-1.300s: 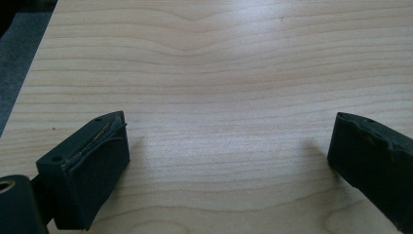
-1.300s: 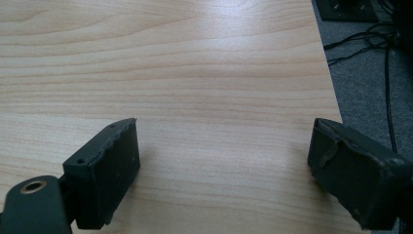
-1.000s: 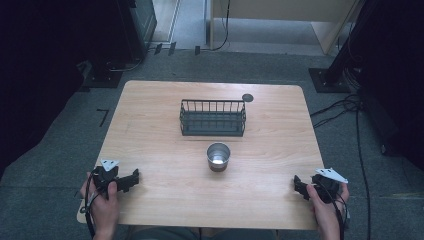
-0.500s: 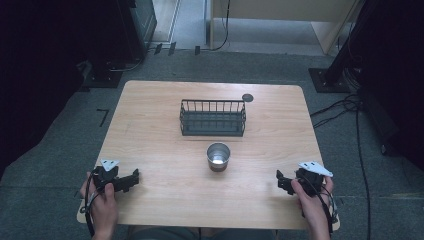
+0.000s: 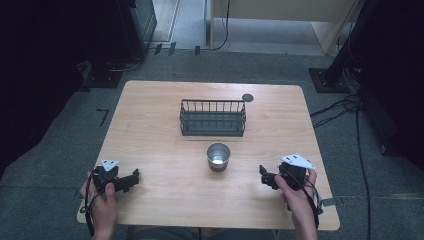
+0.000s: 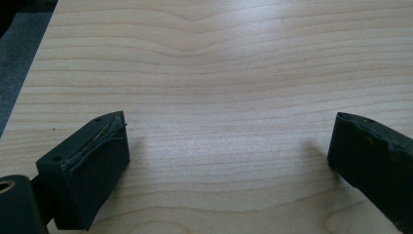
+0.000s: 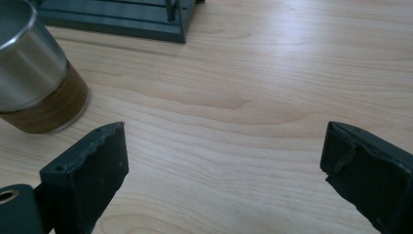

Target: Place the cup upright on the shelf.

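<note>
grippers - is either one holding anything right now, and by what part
Nothing is held. The left gripper and right gripper both have open jaws with bare table between them.

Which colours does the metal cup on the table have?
The cup is silver steel above with a brown band round its base, best seen in the right gripper view.

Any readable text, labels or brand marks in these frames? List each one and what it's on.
None readable.
Steel cup with brown band: no label or print visible.
Black wire basket: no tag visible.
Light wooden table: bare grain.
Small round dark disc behind the basket: too small to tell.
</note>
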`<state>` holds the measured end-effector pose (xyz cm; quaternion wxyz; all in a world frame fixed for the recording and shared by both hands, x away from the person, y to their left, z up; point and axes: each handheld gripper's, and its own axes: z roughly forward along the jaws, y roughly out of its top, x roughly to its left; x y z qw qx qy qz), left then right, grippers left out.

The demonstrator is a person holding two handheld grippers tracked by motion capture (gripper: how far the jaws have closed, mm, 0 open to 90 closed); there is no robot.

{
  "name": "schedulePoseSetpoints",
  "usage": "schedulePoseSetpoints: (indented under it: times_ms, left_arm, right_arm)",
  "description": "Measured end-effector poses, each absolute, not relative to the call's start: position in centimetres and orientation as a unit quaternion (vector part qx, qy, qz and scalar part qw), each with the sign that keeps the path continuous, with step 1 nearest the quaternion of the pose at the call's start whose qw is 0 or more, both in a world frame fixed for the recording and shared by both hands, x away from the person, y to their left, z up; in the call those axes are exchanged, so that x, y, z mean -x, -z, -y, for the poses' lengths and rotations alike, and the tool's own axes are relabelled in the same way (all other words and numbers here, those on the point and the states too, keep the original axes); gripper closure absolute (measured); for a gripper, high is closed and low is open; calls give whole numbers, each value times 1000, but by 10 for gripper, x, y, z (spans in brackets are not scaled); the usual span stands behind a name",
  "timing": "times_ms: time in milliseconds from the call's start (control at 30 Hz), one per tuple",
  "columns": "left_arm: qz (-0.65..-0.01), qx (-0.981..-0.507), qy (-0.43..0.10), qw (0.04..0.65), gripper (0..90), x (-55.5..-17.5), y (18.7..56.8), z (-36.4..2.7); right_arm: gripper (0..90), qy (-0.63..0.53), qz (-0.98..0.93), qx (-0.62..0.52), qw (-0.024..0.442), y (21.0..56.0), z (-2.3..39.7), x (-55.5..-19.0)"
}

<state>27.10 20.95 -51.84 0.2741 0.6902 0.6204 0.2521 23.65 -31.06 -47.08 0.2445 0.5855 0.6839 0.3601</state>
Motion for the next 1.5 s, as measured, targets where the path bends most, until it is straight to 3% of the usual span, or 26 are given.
schedulePoseSetpoints:
  times_ms: [1500]
  left_arm:
    - [-620,-690,-252,274,19,-271,518,-210]
  right_arm:
    - [0,-407,-743,-495,193,465,193,-262]
